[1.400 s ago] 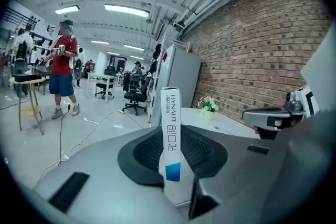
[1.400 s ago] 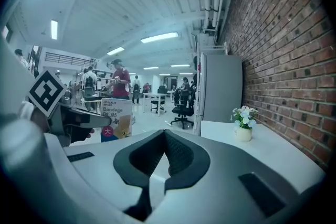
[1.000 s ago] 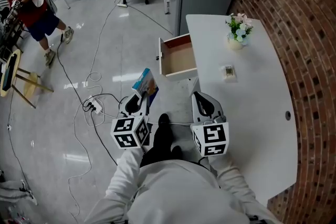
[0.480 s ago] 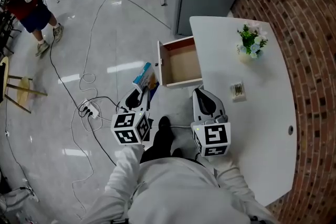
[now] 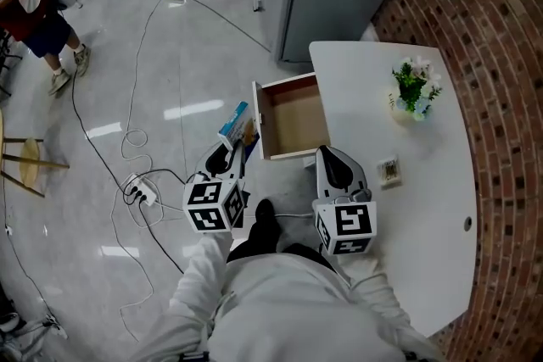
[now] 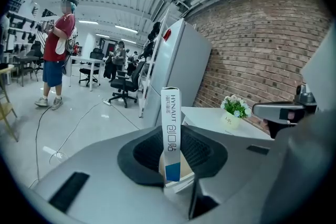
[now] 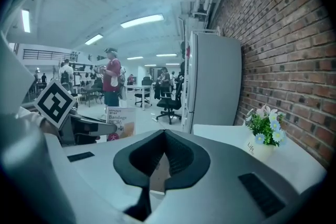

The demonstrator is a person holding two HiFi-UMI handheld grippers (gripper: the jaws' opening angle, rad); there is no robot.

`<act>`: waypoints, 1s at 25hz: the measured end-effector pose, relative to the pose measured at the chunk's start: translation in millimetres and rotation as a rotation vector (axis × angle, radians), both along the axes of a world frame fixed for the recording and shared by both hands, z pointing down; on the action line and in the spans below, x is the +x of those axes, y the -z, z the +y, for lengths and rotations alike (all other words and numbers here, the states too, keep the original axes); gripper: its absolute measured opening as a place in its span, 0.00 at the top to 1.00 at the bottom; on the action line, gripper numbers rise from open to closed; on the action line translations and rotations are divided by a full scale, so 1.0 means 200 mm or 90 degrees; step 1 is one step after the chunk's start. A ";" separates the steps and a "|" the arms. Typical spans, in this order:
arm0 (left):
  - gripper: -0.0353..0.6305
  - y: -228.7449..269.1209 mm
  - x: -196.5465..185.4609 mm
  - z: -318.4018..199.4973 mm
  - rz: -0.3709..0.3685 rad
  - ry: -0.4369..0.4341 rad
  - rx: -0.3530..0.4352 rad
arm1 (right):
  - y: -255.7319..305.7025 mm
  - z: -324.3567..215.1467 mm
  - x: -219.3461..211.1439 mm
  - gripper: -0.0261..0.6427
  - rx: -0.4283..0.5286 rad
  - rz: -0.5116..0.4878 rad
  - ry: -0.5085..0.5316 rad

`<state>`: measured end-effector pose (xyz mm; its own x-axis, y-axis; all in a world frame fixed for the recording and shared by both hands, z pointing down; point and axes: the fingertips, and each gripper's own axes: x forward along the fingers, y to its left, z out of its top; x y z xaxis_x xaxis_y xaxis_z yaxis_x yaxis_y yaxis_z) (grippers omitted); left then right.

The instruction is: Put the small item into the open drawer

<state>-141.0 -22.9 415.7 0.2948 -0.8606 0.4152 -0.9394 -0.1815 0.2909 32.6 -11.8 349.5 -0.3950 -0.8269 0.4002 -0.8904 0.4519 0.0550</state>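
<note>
One blue-and-white cardboard box [image 5: 237,125], upright, is clamped in the left tongs [image 5: 226,152], over the floor just beside the front panel of one open wooden drawer [image 5: 293,119]. One white counter [image 5: 424,208] carries one potted flower [image 5: 414,89] and one small packet [image 5: 389,170]. Two tongs, side by side, point forward and slightly down; right tongs [image 5: 329,155] together, empty

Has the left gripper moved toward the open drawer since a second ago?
Yes. The left gripper, holding the box, has moved toward the open drawer: the box is now beside its front panel.
</note>
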 end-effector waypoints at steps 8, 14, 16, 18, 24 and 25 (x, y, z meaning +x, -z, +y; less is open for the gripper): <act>0.80 -0.07 0.01 -0.13 0.001 -0.035 -0.014 | -0.04 -0.09 0.01 0.92 -0.009 0.011 -0.037; 0.80 -0.20 0.07 -0.19 -0.025 -0.066 -0.056 | -0.07 -0.12 0.05 0.92 -0.016 0.015 -0.055; 0.80 -0.24 0.11 -0.22 -0.032 -0.078 -0.065 | -0.08 -0.14 0.06 0.92 -0.019 0.015 -0.061; 0.80 -0.29 0.15 -0.25 -0.038 -0.089 -0.074 | -0.09 -0.17 0.09 0.92 -0.022 0.012 -0.067; 0.80 -0.42 0.30 -0.34 -0.073 -0.141 -0.106 | -0.13 -0.24 0.15 0.92 -0.032 0.009 -0.076; 0.80 -0.44 0.33 -0.36 -0.079 -0.149 -0.113 | -0.14 -0.26 0.16 0.92 -0.035 0.010 -0.077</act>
<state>-75.9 -95.5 504.7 0.4145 -0.6863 0.5976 -0.9082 -0.3542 0.2232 64.4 -62.9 378.0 -0.2878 -0.8450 0.4508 -0.9375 0.3446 0.0473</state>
